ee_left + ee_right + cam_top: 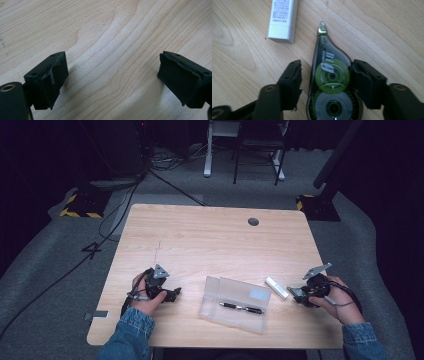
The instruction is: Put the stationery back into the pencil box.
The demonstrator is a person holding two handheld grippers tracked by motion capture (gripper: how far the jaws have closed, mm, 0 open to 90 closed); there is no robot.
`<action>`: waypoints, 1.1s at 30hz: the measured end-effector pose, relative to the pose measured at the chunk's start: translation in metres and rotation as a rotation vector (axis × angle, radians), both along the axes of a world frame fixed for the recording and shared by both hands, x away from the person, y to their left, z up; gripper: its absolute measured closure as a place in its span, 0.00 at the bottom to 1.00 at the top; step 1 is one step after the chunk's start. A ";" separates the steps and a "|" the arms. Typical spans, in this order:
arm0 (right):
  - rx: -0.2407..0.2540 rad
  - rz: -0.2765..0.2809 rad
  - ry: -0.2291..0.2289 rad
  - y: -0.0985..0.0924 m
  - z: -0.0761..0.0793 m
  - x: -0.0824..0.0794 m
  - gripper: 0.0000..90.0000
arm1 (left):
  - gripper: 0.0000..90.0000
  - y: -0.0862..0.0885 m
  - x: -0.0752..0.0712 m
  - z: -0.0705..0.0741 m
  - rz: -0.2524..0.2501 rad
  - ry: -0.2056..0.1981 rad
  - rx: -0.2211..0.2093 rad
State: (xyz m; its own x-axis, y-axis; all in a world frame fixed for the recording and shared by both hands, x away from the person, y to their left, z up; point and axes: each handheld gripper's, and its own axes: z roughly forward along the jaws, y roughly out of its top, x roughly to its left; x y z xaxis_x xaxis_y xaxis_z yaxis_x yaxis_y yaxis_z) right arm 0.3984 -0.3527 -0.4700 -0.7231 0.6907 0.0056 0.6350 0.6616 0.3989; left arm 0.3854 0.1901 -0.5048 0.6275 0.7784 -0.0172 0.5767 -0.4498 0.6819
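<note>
The high view looks forward and down from above the person's side onto the whole light wooden table [200, 235]. The left gripper view sits close over bare wood grain, looking along its black jaws. The right gripper view, equally close, faces down on a green-wheeled correction tape dispenser [332, 82] and a small white rectangular eraser [283, 18], which also shows in the high view [276, 287].

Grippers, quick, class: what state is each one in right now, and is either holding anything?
Left gripper: open, nothing between its jaws.
Right gripper: open around the correction tape dispenser; one jaw touches it, the other stands apart, so no grip yet.
</note>
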 end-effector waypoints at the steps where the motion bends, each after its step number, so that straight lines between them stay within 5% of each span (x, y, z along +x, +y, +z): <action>1: -0.001 -0.008 0.003 0.000 0.000 0.000 0.55 | 0.11 0.000 0.000 0.000 0.001 0.001 0.000; 22: 0.040 -0.127 0.035 -0.001 0.002 0.000 0.57 | 0.11 0.000 0.000 0.000 0.001 0.000 0.001; 33: 0.089 -0.147 -0.008 -0.006 0.025 -0.007 0.58 | 0.11 0.000 0.000 0.000 0.000 -0.003 0.001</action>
